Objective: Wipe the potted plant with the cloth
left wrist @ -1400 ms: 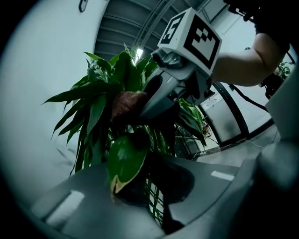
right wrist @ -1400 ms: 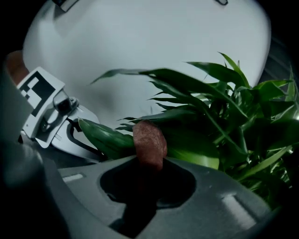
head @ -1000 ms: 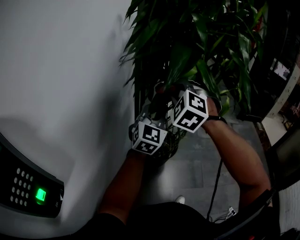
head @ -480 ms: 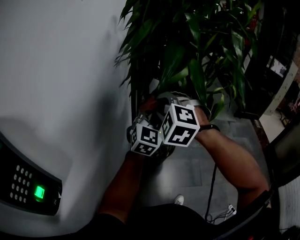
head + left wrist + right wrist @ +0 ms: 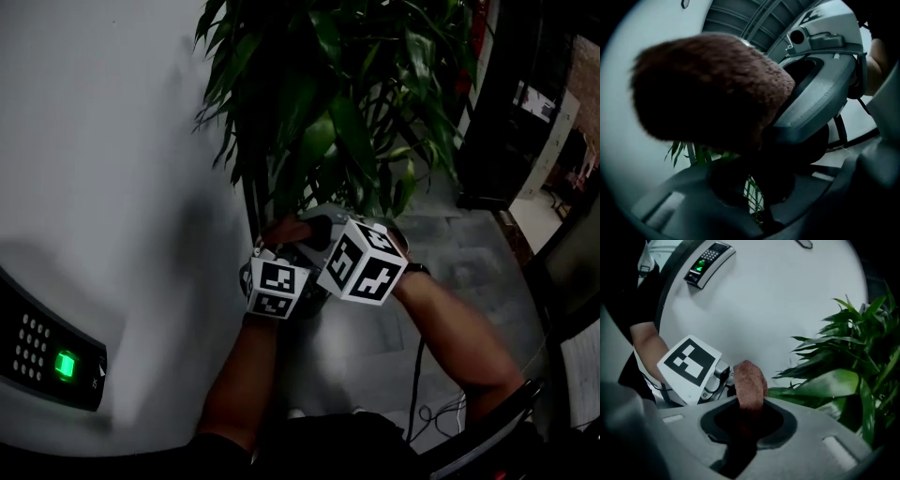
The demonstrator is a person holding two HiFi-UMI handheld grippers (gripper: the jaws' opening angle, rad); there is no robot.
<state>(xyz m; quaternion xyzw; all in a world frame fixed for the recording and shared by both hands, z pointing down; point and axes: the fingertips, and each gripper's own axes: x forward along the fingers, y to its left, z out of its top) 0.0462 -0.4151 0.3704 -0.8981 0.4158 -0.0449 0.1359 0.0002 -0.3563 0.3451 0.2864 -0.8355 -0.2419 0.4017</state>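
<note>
Right gripper pinched tight on brown cloth; cloth sticks up out of jaws, just beside green leaves of potted plant; left gripper close beside right one; its jaws only thin crack apart, leaves showing through crack; white wall behind, keypad with green light on it.

**Dim, murky shots**

Head view's underexposed, darkest along the bottom, soft shadows on the wall. Both gripper views bulge fisheye-style with black corners; the cloth up close in the left one is blurry.
</note>
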